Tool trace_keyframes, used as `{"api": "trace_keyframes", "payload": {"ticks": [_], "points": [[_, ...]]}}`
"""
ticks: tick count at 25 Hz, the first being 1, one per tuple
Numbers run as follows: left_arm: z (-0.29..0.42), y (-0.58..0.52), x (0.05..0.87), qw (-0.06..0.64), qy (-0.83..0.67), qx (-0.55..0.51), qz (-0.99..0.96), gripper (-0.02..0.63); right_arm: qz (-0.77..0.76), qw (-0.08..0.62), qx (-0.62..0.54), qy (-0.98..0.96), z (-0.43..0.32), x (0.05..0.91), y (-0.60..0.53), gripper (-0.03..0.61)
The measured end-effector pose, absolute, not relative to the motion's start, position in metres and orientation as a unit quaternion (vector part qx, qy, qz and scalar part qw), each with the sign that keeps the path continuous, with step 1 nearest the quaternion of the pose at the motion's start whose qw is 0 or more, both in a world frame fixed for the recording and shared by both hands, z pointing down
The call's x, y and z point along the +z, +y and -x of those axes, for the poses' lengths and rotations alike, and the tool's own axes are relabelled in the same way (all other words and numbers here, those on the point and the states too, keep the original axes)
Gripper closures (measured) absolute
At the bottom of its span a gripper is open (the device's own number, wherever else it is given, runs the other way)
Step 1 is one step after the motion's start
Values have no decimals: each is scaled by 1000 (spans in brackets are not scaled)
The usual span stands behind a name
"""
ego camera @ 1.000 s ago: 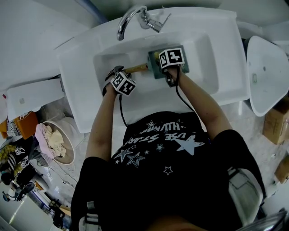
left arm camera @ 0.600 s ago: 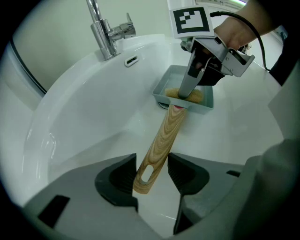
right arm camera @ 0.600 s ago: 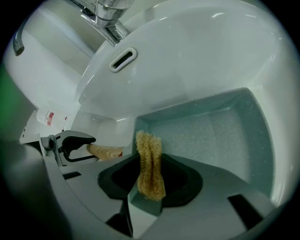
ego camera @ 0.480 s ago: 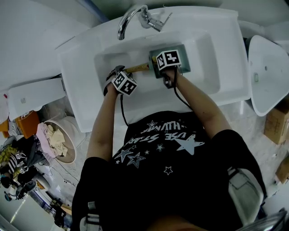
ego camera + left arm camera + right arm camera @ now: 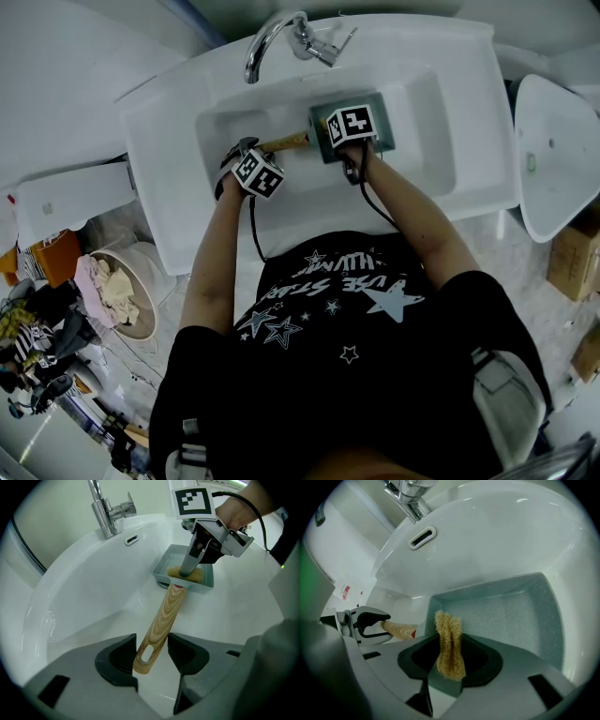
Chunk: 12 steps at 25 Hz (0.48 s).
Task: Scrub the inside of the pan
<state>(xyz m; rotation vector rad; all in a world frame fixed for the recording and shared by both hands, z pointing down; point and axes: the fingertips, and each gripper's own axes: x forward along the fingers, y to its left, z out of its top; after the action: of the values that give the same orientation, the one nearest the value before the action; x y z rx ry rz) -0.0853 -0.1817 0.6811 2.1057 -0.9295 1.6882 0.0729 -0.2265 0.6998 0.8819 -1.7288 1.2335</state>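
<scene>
The square pan (image 5: pixel 506 616) lies in the sink (image 5: pixel 422 56), toward its back edge. The left gripper (image 5: pixel 152 653) clamps its wooden handle (image 5: pixel 164 616). The right gripper (image 5: pixel 450 656) pinches a yellow sponge (image 5: pixel 449 639) inside the pan.

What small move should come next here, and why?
Probably sweep the sponge away from the handle across the pan: the right tool pinches it at the pan's handle end, most of the floor lies ahead, and the left tool grips the handle.
</scene>
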Motion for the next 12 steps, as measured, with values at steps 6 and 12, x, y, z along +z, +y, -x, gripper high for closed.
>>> {"api": "trace_keyframes", "payload": {"ticks": [6, 12], "points": [[85, -181, 682, 141, -322, 585, -730, 396, -374, 416, 478, -677, -100, 700, -234, 436], [86, -182, 682, 141, -324, 587, -729, 397, -395, 426, 466, -668, -122, 699, -241, 436]]}}
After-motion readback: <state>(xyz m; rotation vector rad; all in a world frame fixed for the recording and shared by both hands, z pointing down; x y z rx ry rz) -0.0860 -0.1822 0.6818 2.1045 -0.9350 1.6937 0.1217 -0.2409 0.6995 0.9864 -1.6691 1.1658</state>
